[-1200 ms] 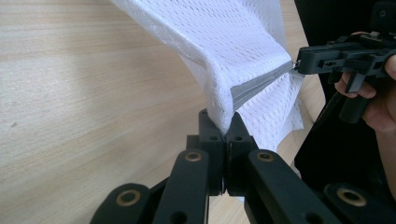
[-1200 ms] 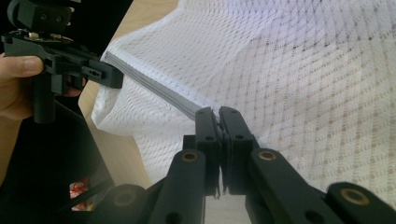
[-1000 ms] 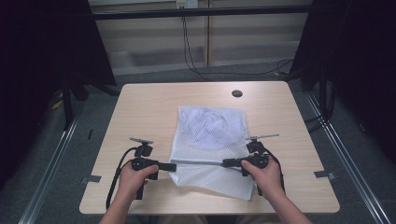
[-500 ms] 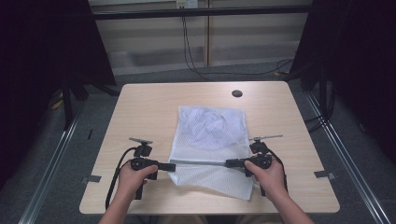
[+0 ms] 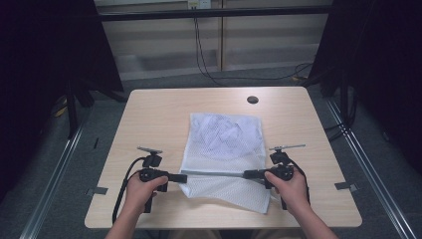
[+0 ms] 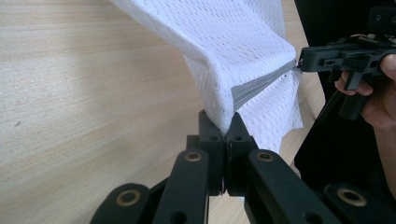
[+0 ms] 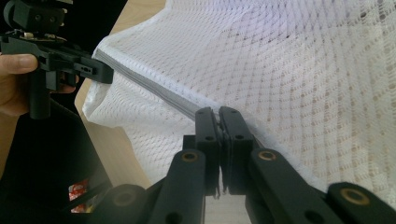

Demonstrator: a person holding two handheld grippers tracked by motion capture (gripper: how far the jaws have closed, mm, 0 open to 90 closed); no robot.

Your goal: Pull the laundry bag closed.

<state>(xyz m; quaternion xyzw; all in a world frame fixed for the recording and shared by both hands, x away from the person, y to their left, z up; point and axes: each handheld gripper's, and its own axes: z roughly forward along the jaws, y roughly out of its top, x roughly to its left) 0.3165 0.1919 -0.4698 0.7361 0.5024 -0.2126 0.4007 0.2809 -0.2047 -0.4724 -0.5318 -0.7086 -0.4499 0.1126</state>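
A white mesh bag (image 5: 224,144) with a grey zipper strip (image 5: 214,174) lies on the wooden table (image 5: 159,114), its near part lifted. My left gripper (image 5: 181,177) is shut on the bag's left end of the zipper edge, seen up close with the mesh (image 6: 233,51) pinched between its jaws. My right gripper (image 5: 247,174) is shut on the right end of that zipper (image 7: 154,86). The grey strip is stretched taut between the two grippers. The bag's lower flap (image 5: 234,191) hangs below the strip toward the table's near edge.
A small dark round hole (image 5: 252,99) sits near the table's far edge. Black curtains stand to both sides, and cables hang down behind the table. Bare wood lies left and right of the bag.
Both grippers have shifted slightly toward the near edge, holding the zipper edge taut. The grip on the bag has not changed.
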